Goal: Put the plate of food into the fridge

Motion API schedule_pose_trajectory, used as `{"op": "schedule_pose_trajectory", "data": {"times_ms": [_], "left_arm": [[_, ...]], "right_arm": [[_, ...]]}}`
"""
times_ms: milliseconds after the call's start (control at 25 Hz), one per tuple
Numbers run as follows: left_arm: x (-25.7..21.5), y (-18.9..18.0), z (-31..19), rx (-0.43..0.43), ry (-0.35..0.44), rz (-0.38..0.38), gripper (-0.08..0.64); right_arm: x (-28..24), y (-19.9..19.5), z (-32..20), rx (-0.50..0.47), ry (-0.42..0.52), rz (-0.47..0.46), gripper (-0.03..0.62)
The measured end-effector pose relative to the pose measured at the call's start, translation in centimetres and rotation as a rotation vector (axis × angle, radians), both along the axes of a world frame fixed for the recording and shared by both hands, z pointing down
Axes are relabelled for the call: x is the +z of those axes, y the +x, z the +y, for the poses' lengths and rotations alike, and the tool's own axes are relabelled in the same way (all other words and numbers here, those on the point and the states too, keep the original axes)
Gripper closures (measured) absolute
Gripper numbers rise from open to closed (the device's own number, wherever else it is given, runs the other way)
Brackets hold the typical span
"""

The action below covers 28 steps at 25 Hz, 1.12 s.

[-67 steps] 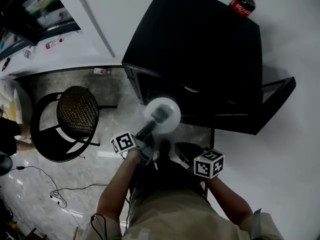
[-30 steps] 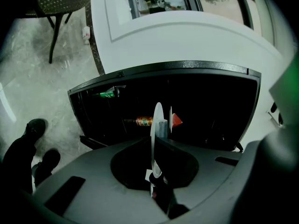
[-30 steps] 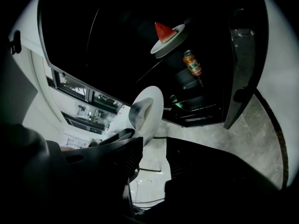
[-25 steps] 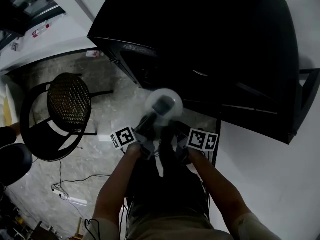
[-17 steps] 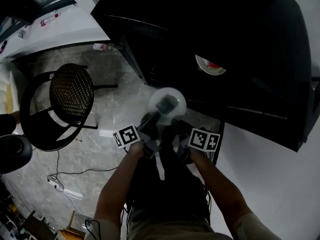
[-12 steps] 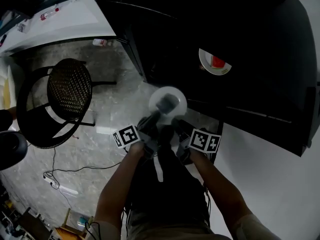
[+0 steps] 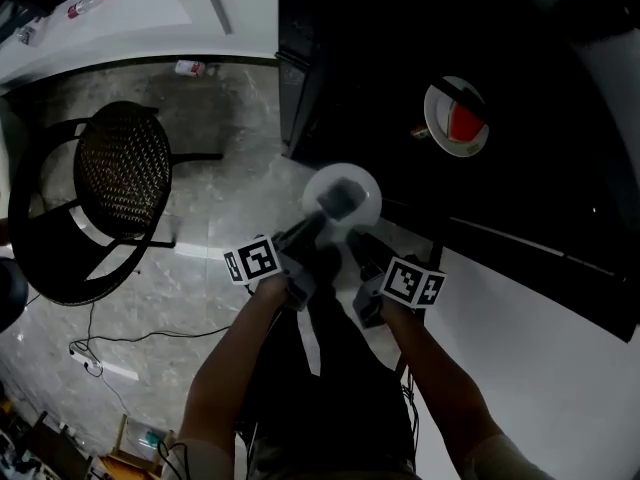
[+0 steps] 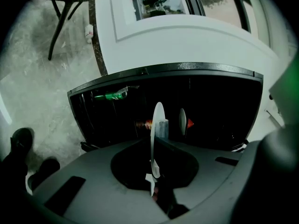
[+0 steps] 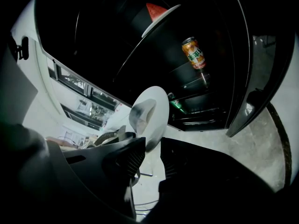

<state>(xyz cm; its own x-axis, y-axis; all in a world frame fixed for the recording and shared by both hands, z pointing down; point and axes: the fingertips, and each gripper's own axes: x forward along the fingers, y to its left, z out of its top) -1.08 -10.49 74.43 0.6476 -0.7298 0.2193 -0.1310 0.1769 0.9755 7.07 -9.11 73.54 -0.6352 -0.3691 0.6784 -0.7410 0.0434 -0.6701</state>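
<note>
The white plate (image 7: 345,190) carries a pale lump of food (image 9: 140,114) and hangs in front of the open black fridge (image 7: 530,208). My left gripper (image 7: 322,218) is shut on the plate's near left rim. In the left gripper view the plate (image 8: 157,125) stands edge-on in the closed jaws of that gripper (image 8: 153,174). My right gripper (image 7: 358,246) is at the near right rim. Its jaws have just been closing, and in the right gripper view the rim (image 9: 154,125) fills the gap between the pads of this gripper (image 9: 153,148).
A second plate (image 7: 457,118) with a red wedge lies on a fridge shelf. An orange can (image 9: 193,52) and a green bottle (image 8: 112,95) are deeper inside. The fridge door (image 9: 261,78) stands open at the right. A woven chair (image 7: 120,183) stands on the stone floor at the left.
The right gripper has come from below the plate up to its near right rim. The inside of the fridge, with the second plate, has come into sight.
</note>
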Motion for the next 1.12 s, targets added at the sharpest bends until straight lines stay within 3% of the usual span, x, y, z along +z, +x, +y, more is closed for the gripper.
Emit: {"op": "schedule_pose_trajectory", "data": {"times_ms": [520, 720, 1120], "left_arm": [[3.6, -0.1, -2.2, -0.016, -0.008, -0.002, 0.546], [4.3, 0.4, -3.6, 0.011, 0.007, -0.037, 0.546], [5.9, 1.5, -5.9, -0.028, -0.003, -0.013, 0.545]], "right_arm": [[3.2, 0.5, -2.4, 0.053, 0.028, 0.048, 0.483], [3.8, 1.4, -2.5, 0.015, 0.039, 0.084, 0.483], [5.3, 0.7, -3.5, -0.03, 0.03, 0.087, 0.483]]}}
